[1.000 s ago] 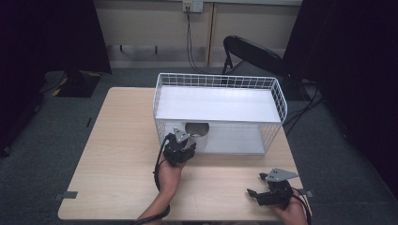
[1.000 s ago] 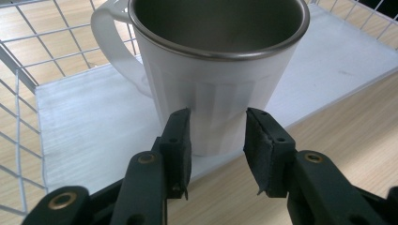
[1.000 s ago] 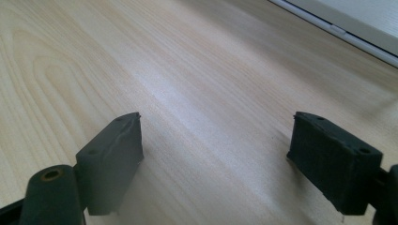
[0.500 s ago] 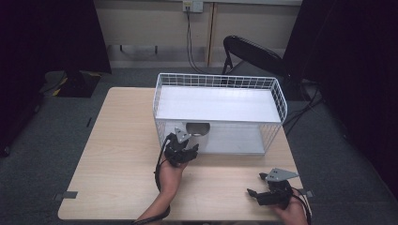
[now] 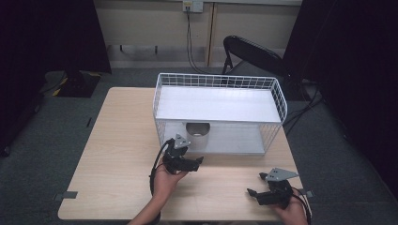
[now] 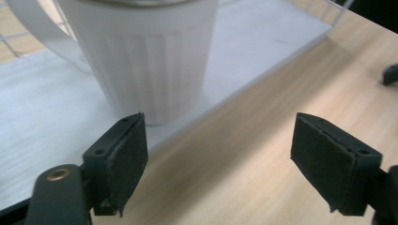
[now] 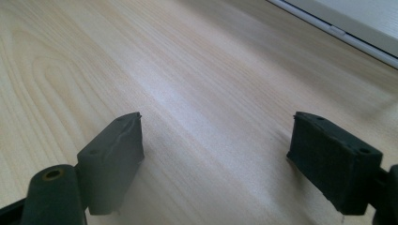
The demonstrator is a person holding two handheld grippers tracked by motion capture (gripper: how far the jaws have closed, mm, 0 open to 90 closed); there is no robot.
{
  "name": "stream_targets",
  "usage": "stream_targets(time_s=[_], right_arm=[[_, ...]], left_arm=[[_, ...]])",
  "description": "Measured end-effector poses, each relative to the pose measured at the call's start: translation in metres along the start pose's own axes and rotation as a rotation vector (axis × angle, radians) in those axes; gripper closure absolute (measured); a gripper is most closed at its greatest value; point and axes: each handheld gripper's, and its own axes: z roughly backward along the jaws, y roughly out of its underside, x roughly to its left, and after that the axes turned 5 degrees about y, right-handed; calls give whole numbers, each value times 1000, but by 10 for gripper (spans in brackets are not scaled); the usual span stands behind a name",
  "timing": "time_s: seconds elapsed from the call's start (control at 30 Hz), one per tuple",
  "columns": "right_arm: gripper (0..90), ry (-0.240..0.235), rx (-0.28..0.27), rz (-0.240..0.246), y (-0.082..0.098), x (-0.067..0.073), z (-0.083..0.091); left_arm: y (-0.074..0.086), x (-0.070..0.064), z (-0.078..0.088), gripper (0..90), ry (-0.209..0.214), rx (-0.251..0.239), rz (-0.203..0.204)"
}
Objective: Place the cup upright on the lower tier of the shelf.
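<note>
A white ribbed mug point(image 5: 197, 133) stands upright on the lower shelf of a white wire rack point(image 5: 218, 78), near that shelf's front edge. In the left gripper view the mug point(image 6: 150, 56) rises just beyond the jaws, and its handle points to the upper left. My left gripper point(image 5: 197, 162) hovers in front of the rack; its jaws have just been opening. The left gripper point(image 6: 218, 140) now stands open with nothing between its pads and clear of the mug. My right gripper point(image 5: 254, 184) rests low over the table's front right, and the right gripper point(image 7: 216, 140) is open over bare wood.
The rack sits at the back middle of the light wooden table point(image 5: 122, 140), and its upper shelf point(image 5: 218, 104) roofs the mug. A black chair point(image 5: 256, 54) stands behind the table. The rack's front edge point(image 7: 338, 30) lies ahead of the right gripper.
The left gripper has let go of the mug and drawn back a little from the rack, with its jaws spread wide. The right gripper has stayed where it was.
</note>
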Motion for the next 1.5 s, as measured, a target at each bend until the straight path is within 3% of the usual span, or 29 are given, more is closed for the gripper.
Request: stream_targets(time_s=[0.2,0.3,0.43,0.57,0.87,1.17,1.5], right_arm=[[170,1,0,0,0,0,0],[170,1,0,-1,0,0,0],[170,2,0,-1,0,0,0],[170,5,0,-3,1,0,1],[169,6,0,-4,1,0,1],[169,6,0,-4,1,0,1],[164,-8,1,5,0,-1,0]], left_arm=[[6,2,7,167,59,25,-60],[8,3,10,167,84,24,-54],[11,6,17,164,100,45,-82],[14,11,23,156,117,37,-68],[19,18,39,150,114,46,-94],[26,25,51,151,125,57,-83],[34,35,71,151,91,58,-83]])
